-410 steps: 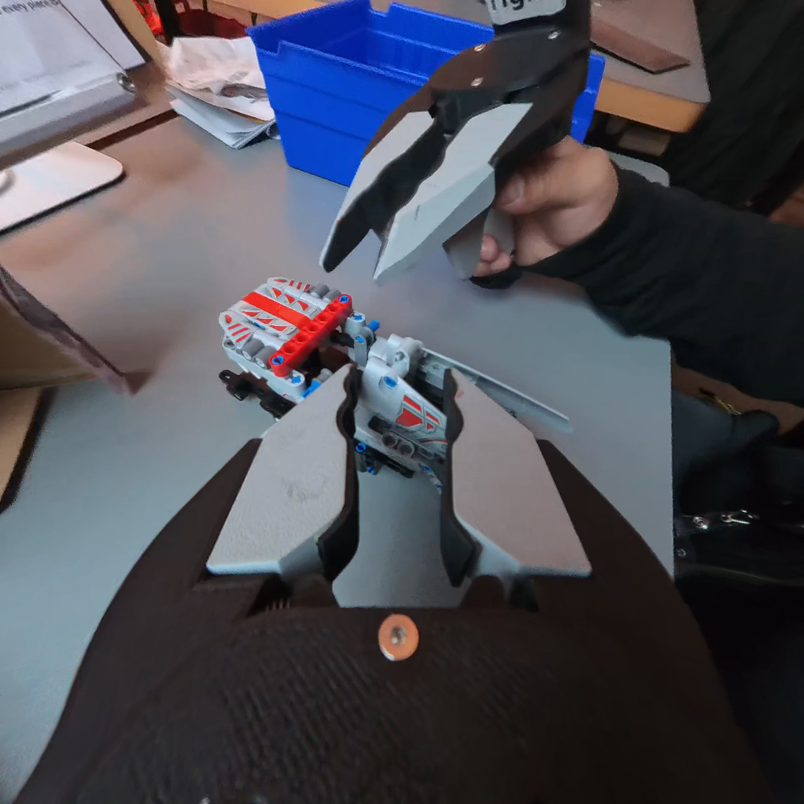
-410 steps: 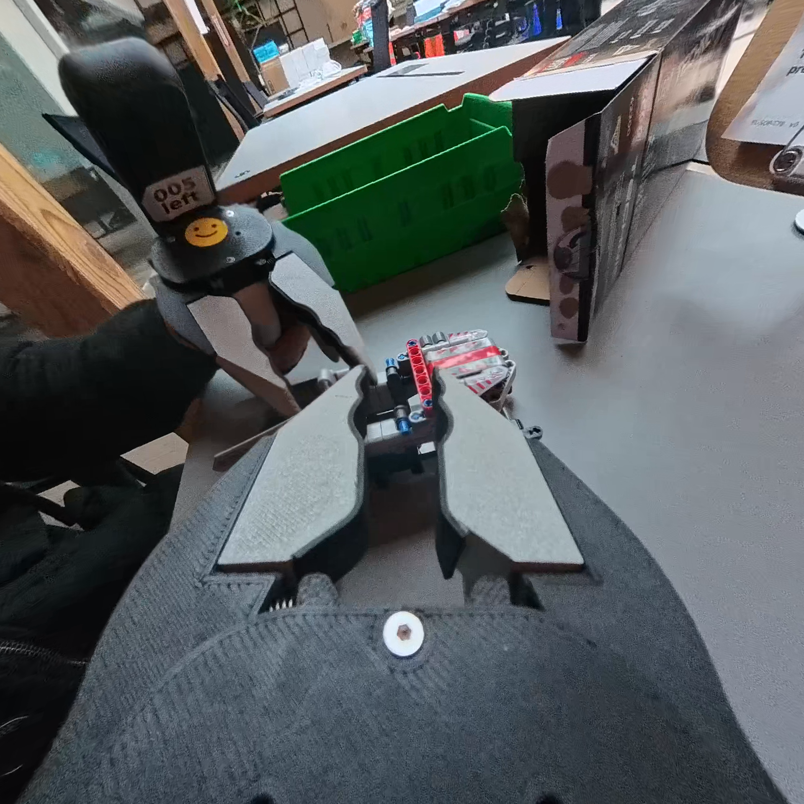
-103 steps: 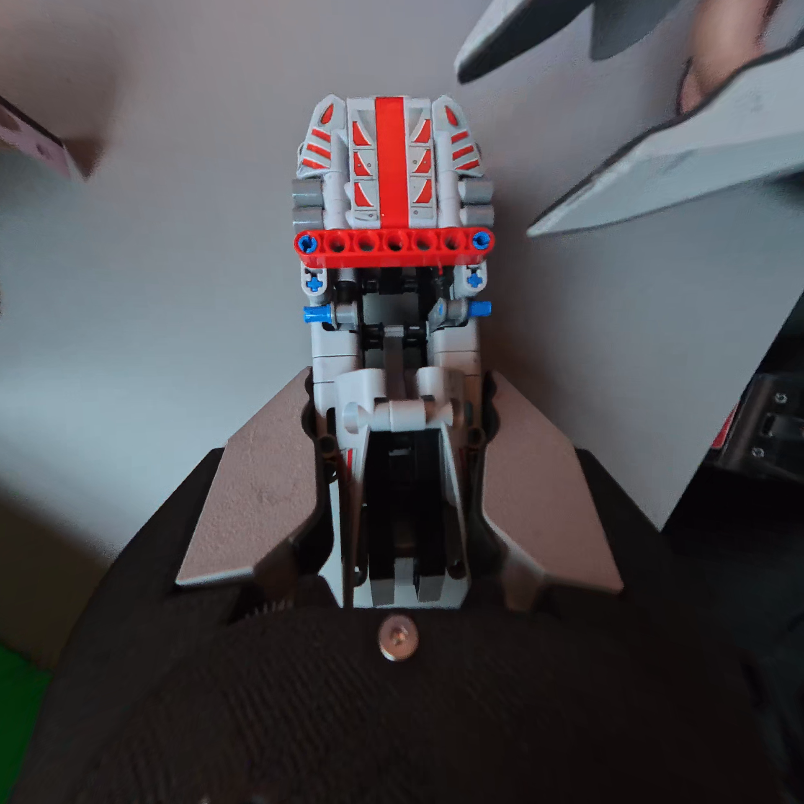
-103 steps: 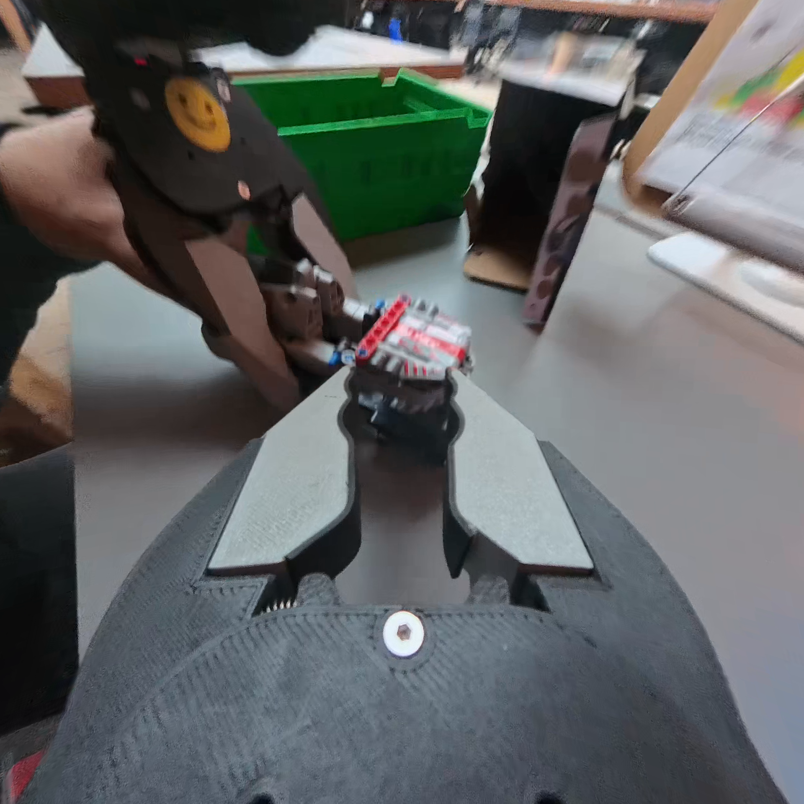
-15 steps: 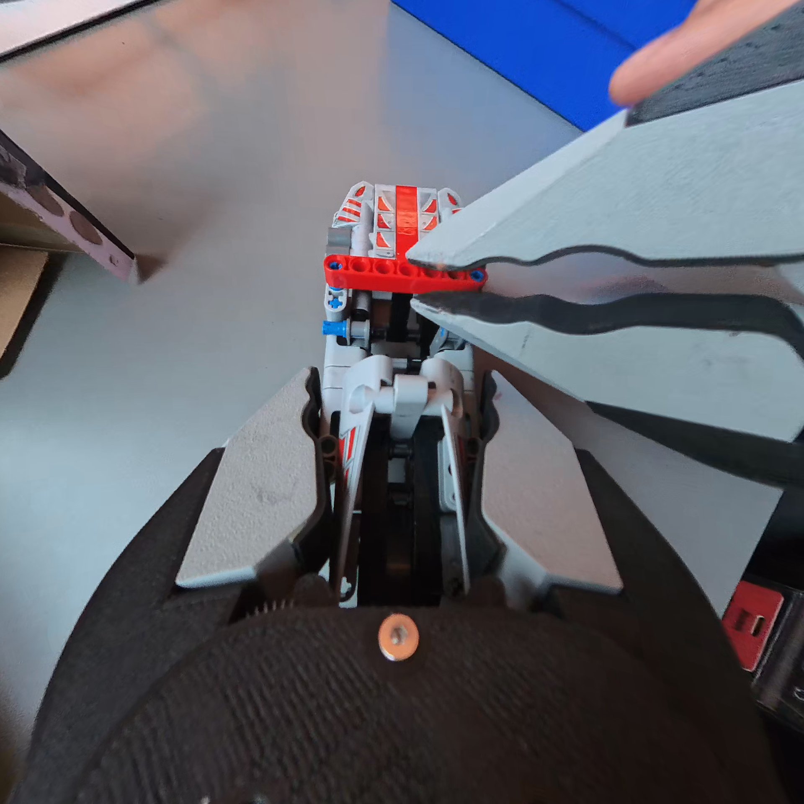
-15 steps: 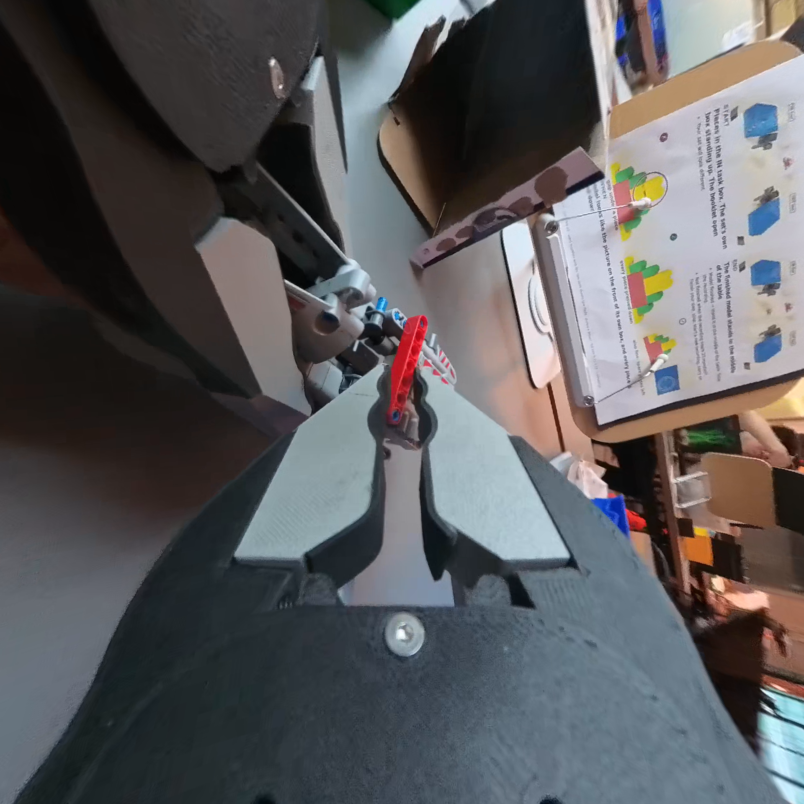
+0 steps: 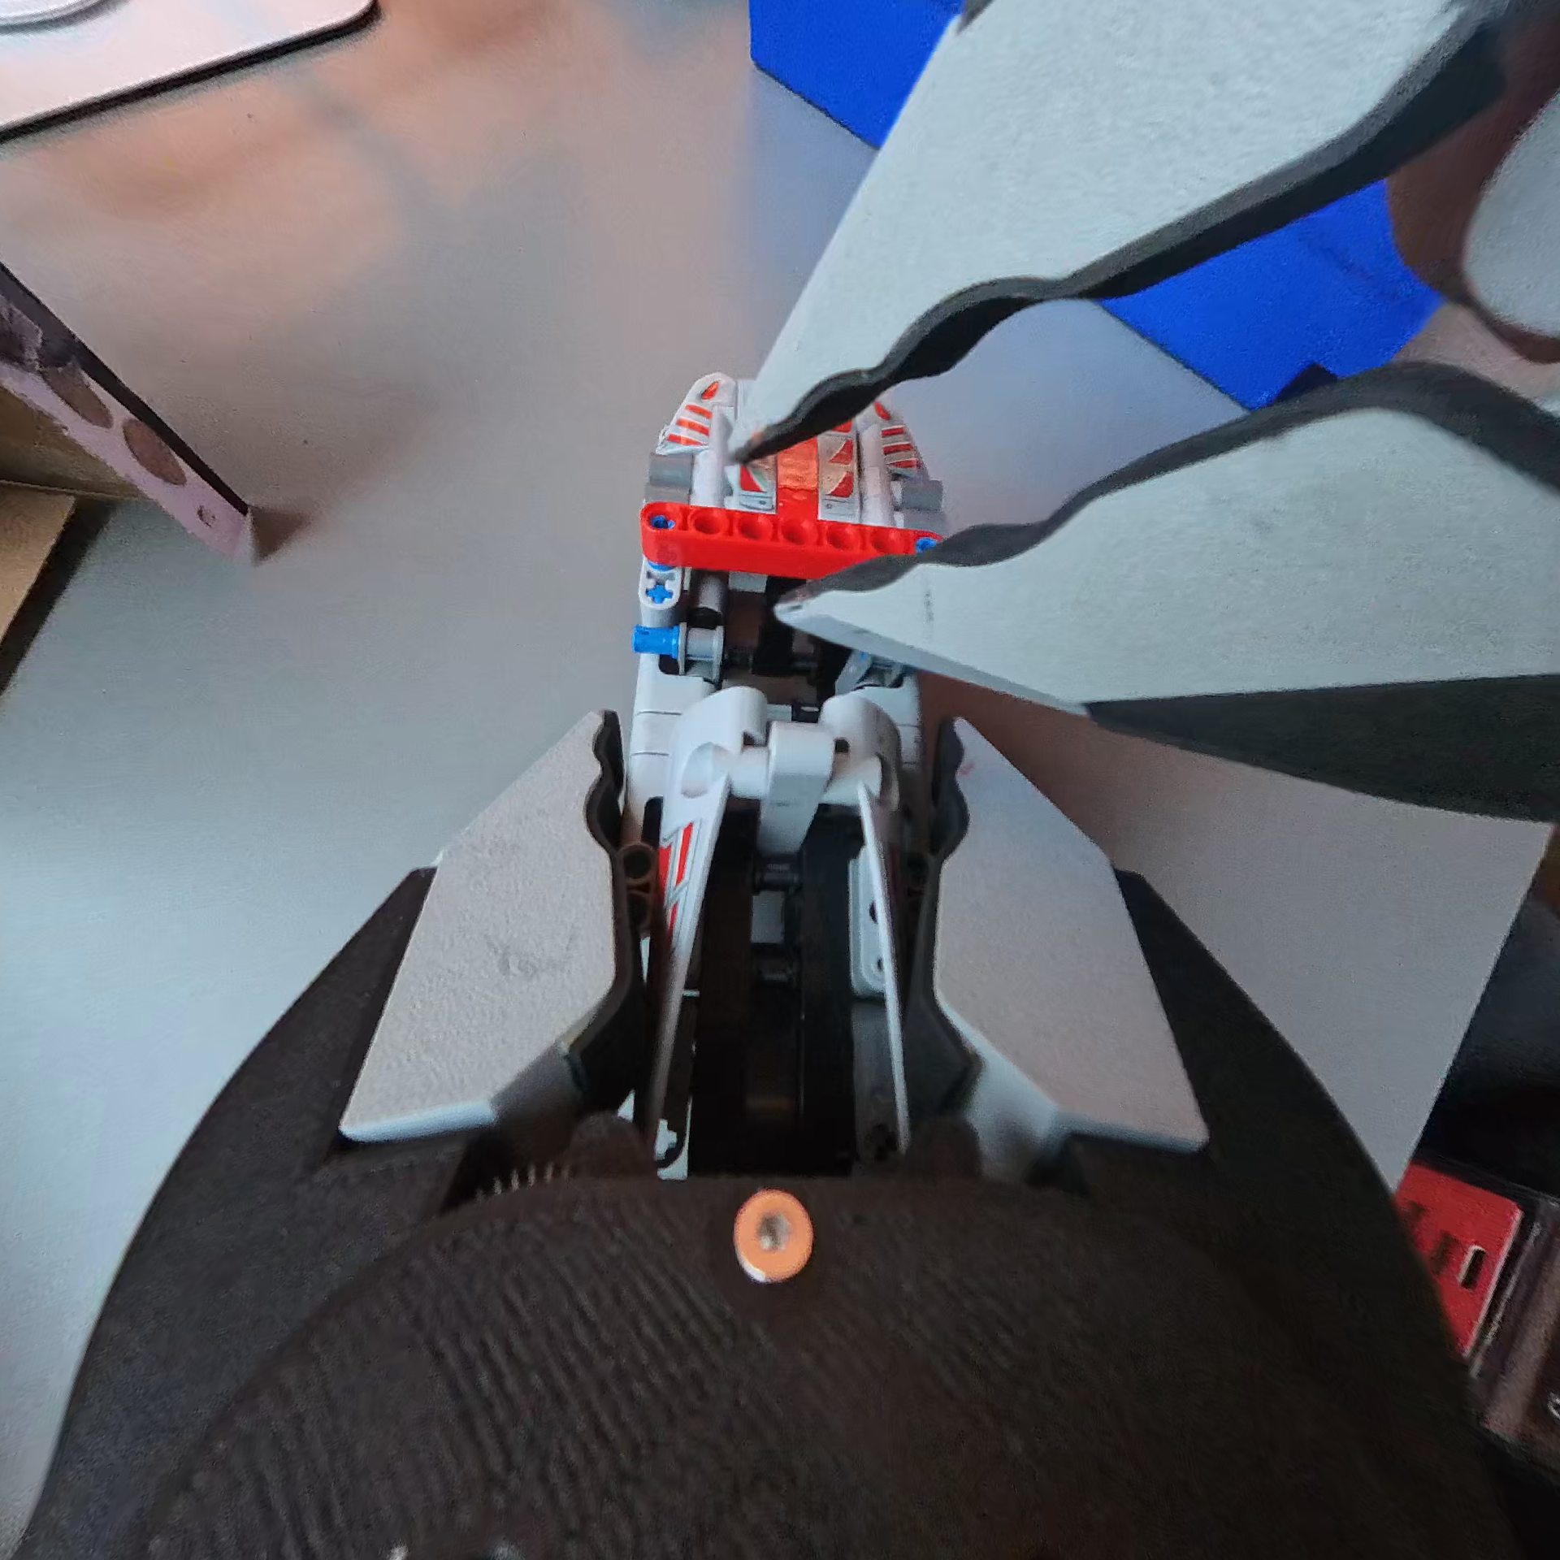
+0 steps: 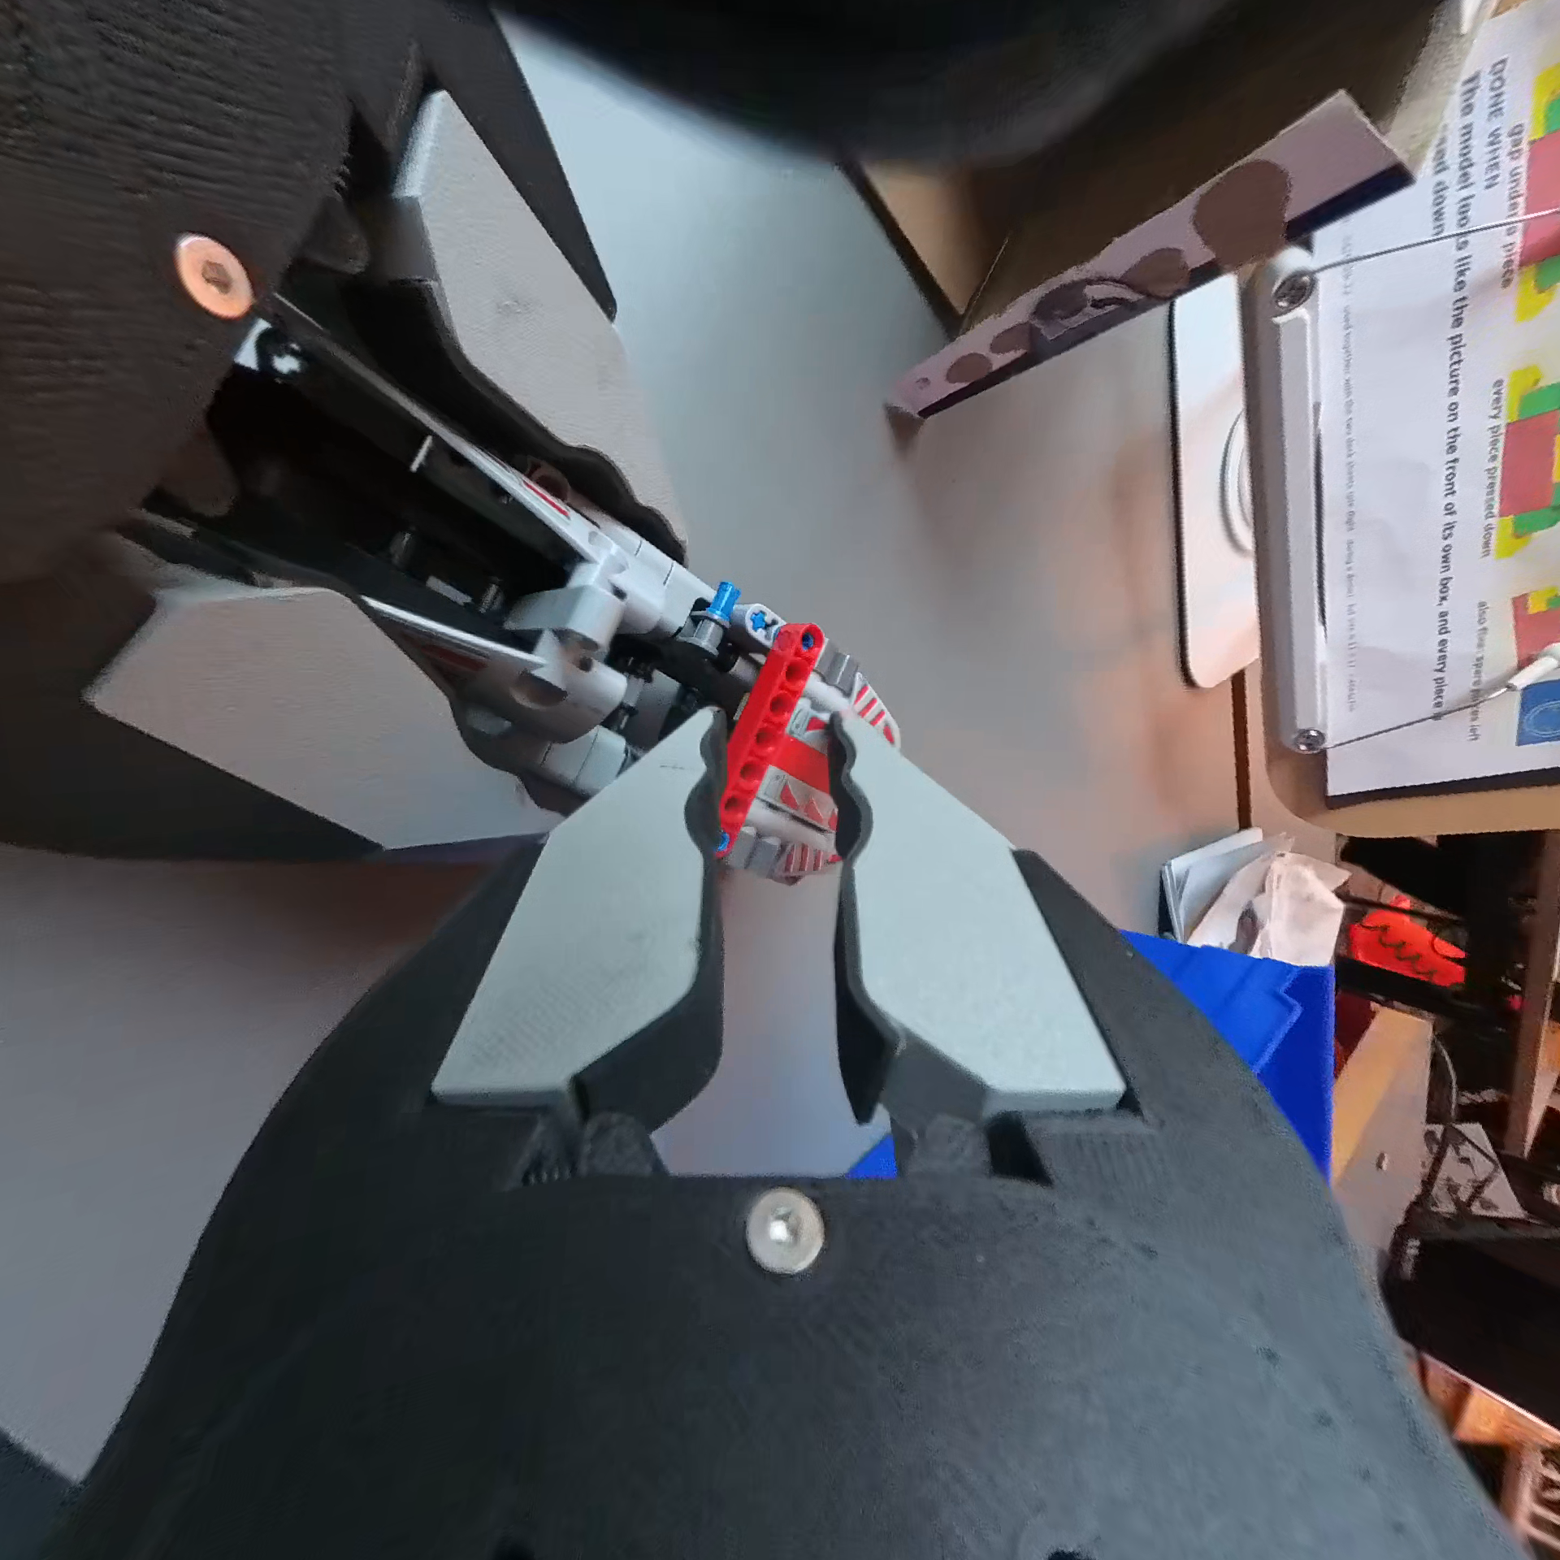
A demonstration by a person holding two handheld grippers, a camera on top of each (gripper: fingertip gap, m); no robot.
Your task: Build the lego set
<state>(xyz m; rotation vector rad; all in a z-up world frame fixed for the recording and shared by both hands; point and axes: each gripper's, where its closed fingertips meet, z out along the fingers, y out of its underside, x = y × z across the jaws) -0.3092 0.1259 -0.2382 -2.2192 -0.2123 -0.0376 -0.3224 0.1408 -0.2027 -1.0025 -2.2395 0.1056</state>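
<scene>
Left claw point(image 7: 777, 760) grips the half-built model point(image 7: 785, 675); right claw point(image 8: 772, 760), from 2 o'clock, part-open, straddles its red beam point(image 7: 785, 540), unseated perhaps.

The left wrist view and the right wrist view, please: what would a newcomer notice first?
The red beam across the white-and-red lego model stands out, above the grey table. The left gripper clamps the model's rear, while the right gripper straddles its striped front end with the beam. A blue bin sits behind.
</scene>
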